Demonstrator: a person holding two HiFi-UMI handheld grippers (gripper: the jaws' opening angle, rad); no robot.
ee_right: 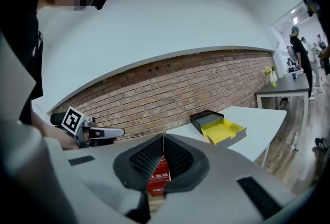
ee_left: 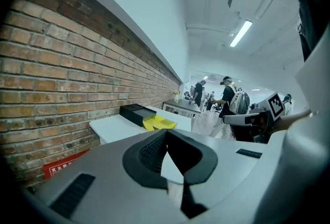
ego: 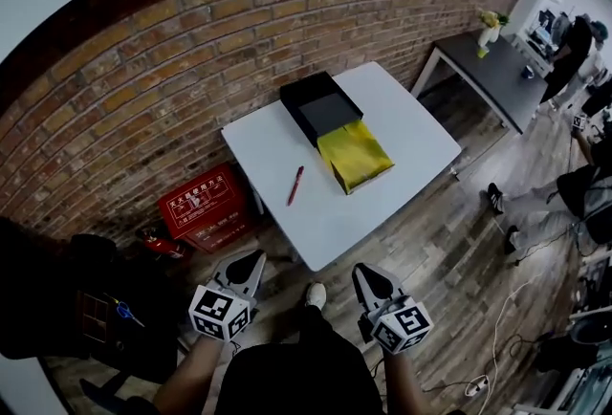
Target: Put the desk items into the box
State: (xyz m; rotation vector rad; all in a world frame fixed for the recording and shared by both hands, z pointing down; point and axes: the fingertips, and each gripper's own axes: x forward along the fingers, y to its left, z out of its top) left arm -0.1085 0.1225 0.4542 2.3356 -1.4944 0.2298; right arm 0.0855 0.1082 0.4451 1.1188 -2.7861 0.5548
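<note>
Two empty claws pressed closed, left claw (ego: pixel 251 260), right claw (ego: pixel 364 272), red crate (ego: pixel 199 205), white lettering unreadable

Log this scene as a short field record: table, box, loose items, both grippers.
table: white table, next to a brick wall
box: black box, open-topped, at the table's far side; yellow tray lies against it
loose item: red pen on the table, apart from the box
left gripper: shut, empty, short of the table
right gripper: shut, empty, short of the table
floor: red crate beside the table
</note>
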